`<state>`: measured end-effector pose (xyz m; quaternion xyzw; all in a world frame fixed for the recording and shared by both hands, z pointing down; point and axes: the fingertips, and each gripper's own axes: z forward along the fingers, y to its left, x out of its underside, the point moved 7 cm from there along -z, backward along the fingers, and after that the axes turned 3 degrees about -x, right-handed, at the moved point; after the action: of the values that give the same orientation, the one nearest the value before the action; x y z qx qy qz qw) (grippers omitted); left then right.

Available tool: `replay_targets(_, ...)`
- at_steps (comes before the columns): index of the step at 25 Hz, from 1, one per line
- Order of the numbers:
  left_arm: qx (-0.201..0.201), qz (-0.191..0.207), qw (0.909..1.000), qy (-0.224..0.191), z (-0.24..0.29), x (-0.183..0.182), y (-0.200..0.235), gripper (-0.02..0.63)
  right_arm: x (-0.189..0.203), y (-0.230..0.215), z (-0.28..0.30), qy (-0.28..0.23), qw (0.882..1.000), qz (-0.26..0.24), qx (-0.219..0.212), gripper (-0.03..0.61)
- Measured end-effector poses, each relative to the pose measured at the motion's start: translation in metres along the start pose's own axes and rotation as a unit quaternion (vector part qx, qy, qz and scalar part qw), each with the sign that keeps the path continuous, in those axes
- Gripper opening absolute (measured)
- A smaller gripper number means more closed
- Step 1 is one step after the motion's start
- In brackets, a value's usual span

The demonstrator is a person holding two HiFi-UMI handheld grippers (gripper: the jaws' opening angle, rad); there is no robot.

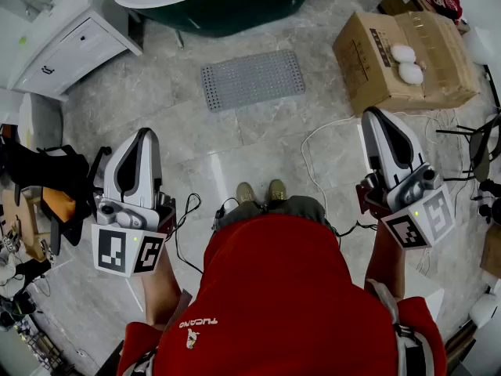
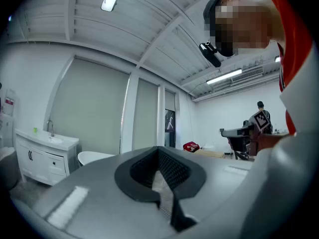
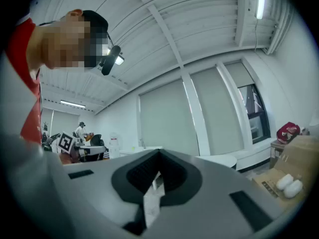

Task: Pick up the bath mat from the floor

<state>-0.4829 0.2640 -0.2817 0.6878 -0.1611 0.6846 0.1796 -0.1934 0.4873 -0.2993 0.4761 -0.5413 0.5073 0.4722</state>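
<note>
The grey dotted bath mat (image 1: 252, 78) lies flat on the tiled floor in front of the dark green bathtub (image 1: 219, 5). My left gripper (image 1: 142, 138) is held level at the head view's left, well short of the mat, jaws shut and empty. My right gripper (image 1: 374, 117) is level at the right, also shut with nothing in it. In the left gripper view the gripper (image 2: 158, 153) has its jaws meeting at a point; in the right gripper view the other gripper (image 3: 158, 156) looks the same. Neither gripper view shows the mat.
A white vanity cabinet (image 1: 70, 41) stands at the back left. A cardboard box (image 1: 403, 57) with two white objects on it sits at the back right. White cables (image 1: 325, 143) trail across the floor near my feet (image 1: 261, 192). Chairs and clutter line both sides.
</note>
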Motion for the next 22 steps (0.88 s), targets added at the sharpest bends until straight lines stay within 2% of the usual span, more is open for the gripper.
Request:
replay_targets(12,-0.01,-0.005,0.9999,0.0,-0.005,0.001,-0.001,0.005,-0.005,-0.001,0.002,-0.001,1.0,0.003,-0.001,0.002)
replay_targets(16,-0.018,-0.008,0.9998,0.0,-0.007,0.001,-0.002,0.005,-0.004,-0.008,-0.004,-0.008,1.0,0.022,-0.005,0.002)
replay_targets(22,-0.038,-0.009,0.9993,-0.001,-0.01,0.002,-0.002,0.005,-0.006,-0.015,-0.01,-0.008,1.0,0.014,-0.002,0.002)
